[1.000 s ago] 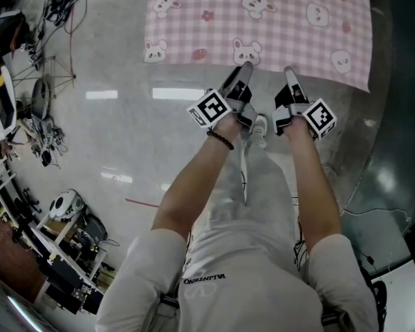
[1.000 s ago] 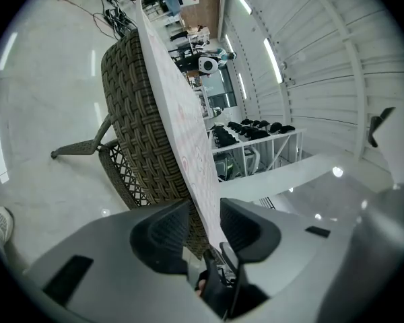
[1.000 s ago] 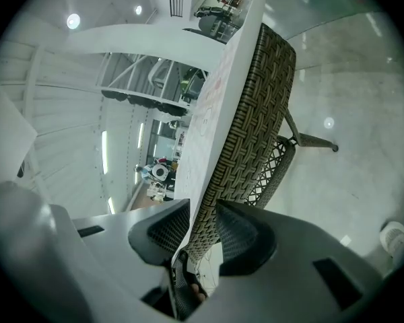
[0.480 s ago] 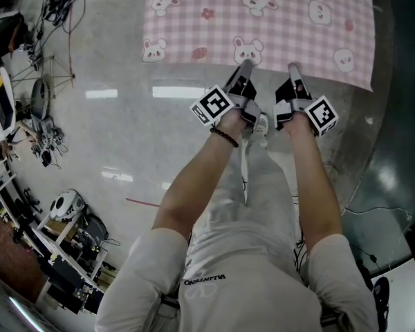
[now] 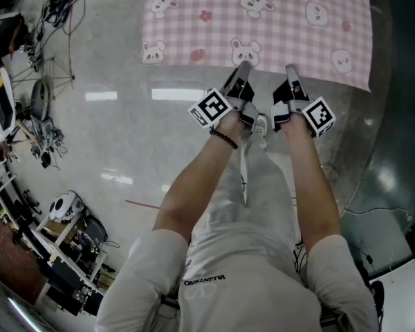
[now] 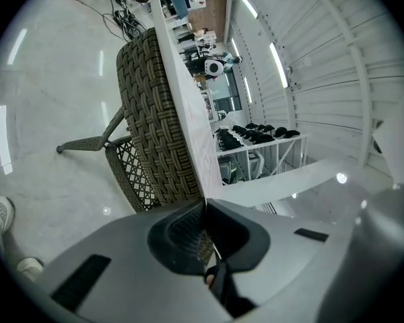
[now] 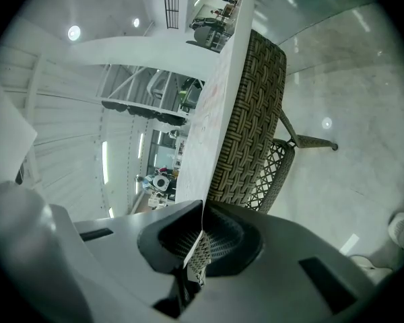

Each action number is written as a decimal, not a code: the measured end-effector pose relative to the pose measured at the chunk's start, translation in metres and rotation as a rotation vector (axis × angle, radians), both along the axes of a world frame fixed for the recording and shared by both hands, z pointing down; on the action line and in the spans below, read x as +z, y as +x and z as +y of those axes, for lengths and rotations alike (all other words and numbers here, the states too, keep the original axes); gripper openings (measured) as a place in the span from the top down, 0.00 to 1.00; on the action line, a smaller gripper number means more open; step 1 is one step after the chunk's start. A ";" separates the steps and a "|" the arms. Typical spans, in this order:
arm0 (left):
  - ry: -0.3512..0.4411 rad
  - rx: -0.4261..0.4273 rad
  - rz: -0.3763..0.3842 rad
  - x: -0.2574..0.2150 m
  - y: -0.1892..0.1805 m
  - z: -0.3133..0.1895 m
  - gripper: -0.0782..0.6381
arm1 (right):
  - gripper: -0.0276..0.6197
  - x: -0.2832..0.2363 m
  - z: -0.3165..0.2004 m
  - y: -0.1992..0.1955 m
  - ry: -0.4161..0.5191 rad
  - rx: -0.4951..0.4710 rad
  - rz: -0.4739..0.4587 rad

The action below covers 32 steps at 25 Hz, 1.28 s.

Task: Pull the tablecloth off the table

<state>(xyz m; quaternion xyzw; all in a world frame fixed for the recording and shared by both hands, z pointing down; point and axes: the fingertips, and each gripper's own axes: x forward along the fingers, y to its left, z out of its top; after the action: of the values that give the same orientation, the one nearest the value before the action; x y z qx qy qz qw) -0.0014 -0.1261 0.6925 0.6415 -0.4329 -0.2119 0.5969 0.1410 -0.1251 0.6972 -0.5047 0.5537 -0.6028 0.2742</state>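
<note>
A pink checked tablecloth (image 5: 263, 19) with bunny prints covers the table at the top of the head view. Both grippers sit side by side at its near hem. My left gripper (image 5: 243, 66) has just been closing and is shut on the hem. In the left gripper view the cloth's edge (image 6: 182, 93) runs into the closed jaws (image 6: 204, 204). My right gripper (image 5: 290, 69) has likewise just been closing on the hem. A fold of checked cloth (image 7: 199, 254) shows pinched between its jaws (image 7: 202, 207).
A wicker chair (image 6: 151, 113) (image 7: 252, 120) stands under the table just behind the hem. Cables and stands (image 5: 41, 109) litter the floor at left, with a shelf of gear (image 5: 62, 254) below. A dark floor strip (image 5: 401, 116) runs along the right. My shoes (image 5: 260, 130) are below the grippers.
Both grippers' jaws have closed on the cloth's near hem. The hands have hardly shifted.
</note>
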 end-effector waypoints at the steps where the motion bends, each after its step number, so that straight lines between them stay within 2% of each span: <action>1: 0.003 -0.001 0.000 0.000 0.000 0.000 0.89 | 0.94 0.001 0.000 0.000 -0.001 -0.001 -0.001; 16: 0.005 -0.019 -0.027 0.011 -0.001 0.002 0.89 | 0.94 0.012 -0.003 -0.001 -0.009 -0.040 -0.041; 22: 0.053 0.017 -0.014 0.012 -0.001 -0.001 0.89 | 0.94 0.012 0.001 0.000 0.036 -0.016 -0.016; 32: 0.058 -0.008 -0.020 0.010 -0.001 0.000 0.89 | 0.94 0.010 0.000 -0.001 0.032 -0.046 -0.019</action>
<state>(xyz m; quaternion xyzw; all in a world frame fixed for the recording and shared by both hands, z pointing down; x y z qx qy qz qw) -0.0021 -0.1261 0.7020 0.6589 -0.4350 -0.2204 0.5728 0.1397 -0.1249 0.7074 -0.4818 0.5720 -0.6049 0.2736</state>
